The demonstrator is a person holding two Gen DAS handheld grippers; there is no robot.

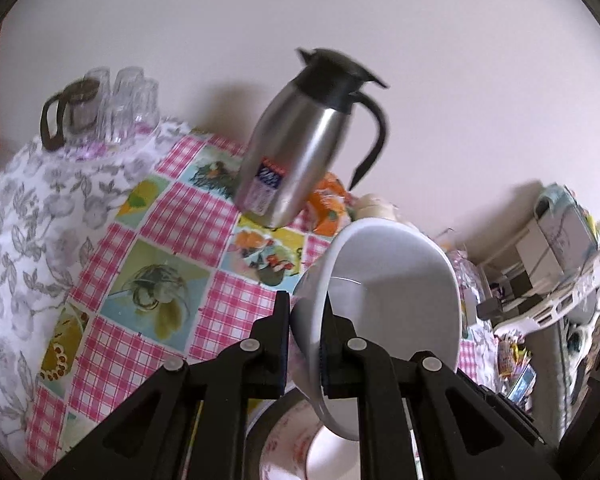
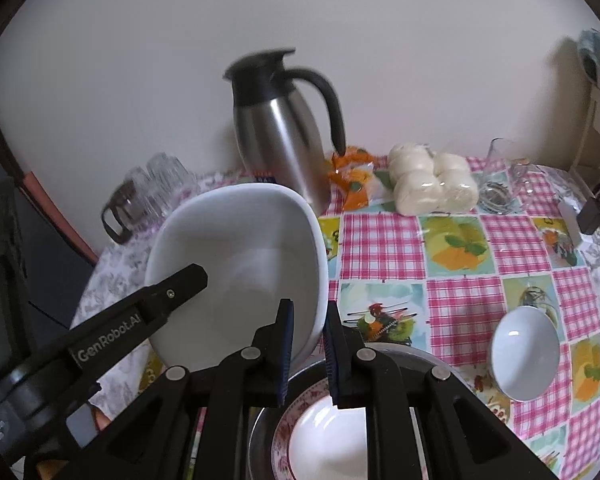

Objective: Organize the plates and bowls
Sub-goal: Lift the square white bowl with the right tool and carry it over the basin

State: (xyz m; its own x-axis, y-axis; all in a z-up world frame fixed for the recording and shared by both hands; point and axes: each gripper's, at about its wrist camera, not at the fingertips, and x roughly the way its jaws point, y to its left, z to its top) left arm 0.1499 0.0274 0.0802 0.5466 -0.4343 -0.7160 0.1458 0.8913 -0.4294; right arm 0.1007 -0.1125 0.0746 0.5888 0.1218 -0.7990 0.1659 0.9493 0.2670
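I am working two handheld claws over a table covered in a pink-checked cloth [image 2: 460, 292] with fruit pictures. Both claws grip the same large white bowl [image 2: 240, 264], a squarish, deep dish that is lifted and tilted in the air. The left gripper [image 1: 306, 340] is clenched on the bowl's rim, one finger inside the wall and one outside; in the right wrist view its black arm reaches in from the left side. The right gripper [image 2: 308, 344] pinches the opposite rim in the same way, jaws closed on the wall. The bowl hangs directly above a plate with a red floral border [image 2: 288, 432], which seems to rest in a dark metal dish below the claws. A second, small white bowl [image 2: 524, 352] sits alone on the cloth to the right, well apart. Behind stand a steel thermos jug [image 2: 280, 140], a bag of white buns [image 2: 432, 184] and some upturned glasses [image 2: 156, 188]. I judge the big bowl to be glazed ceramic: stiff, fairly heavy, slick under the pads and liable to chip. The thin rim is the only practical hold, and two opposite grips should keep it from swinging. It wants a slow, level lowering onto the plate.
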